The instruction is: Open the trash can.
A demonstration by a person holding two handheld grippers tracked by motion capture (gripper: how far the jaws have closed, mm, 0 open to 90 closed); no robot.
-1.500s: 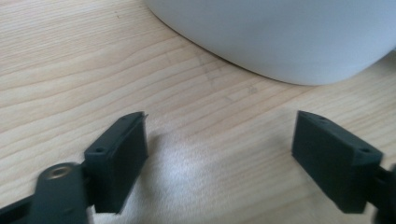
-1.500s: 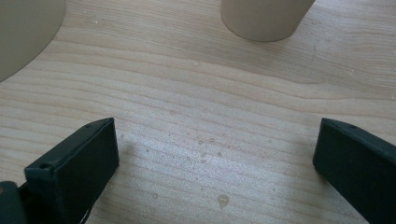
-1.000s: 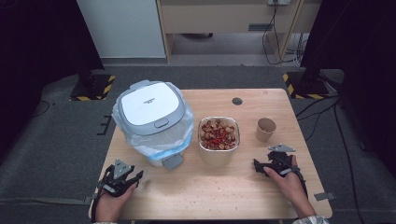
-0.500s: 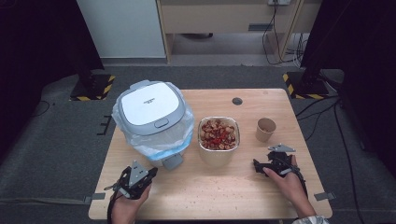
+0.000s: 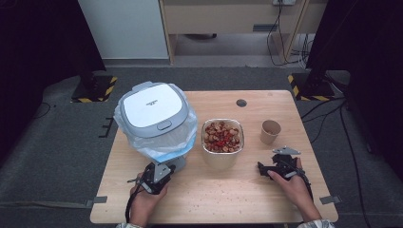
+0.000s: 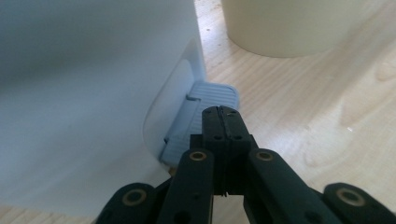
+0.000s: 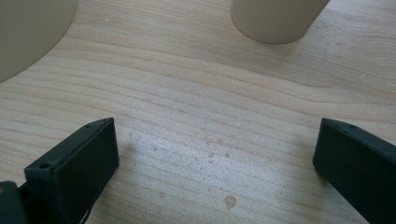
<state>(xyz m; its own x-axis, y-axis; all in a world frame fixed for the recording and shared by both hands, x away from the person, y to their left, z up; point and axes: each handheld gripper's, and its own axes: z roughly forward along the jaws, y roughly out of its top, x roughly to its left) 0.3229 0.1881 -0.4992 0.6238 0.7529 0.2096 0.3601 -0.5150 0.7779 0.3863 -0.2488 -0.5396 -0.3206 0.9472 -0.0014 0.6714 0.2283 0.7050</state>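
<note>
Left hand-held gripper (image 5: 156, 175): jaws pressed together, holding nothing; it has moved in from the tabletop's left edge toward the centre since a second ago.
Pedal (image 6: 201, 116): grey foot pedal at the base of the bin (image 5: 153, 114), directly ahead of the left jaw tips, very near; contact cannot be told.
Bin: white lid down, plastic liner around it, just beyond the left hand-held gripper.
Right hand-held gripper (image 5: 275, 167): jaws wide apart, empty, unmoved over that second.
Bowl (image 5: 222, 138): holds mixed food, between the two hand-held grippers, farther back.
Cup (image 5: 270, 131): paper, just beyond the right hand-held gripper.
Tabletop (image 5: 228, 199): pale wood.
Meaning: the approach suggests the pedal will be pressed to lift the lid, likely for tipping in the food.
</note>
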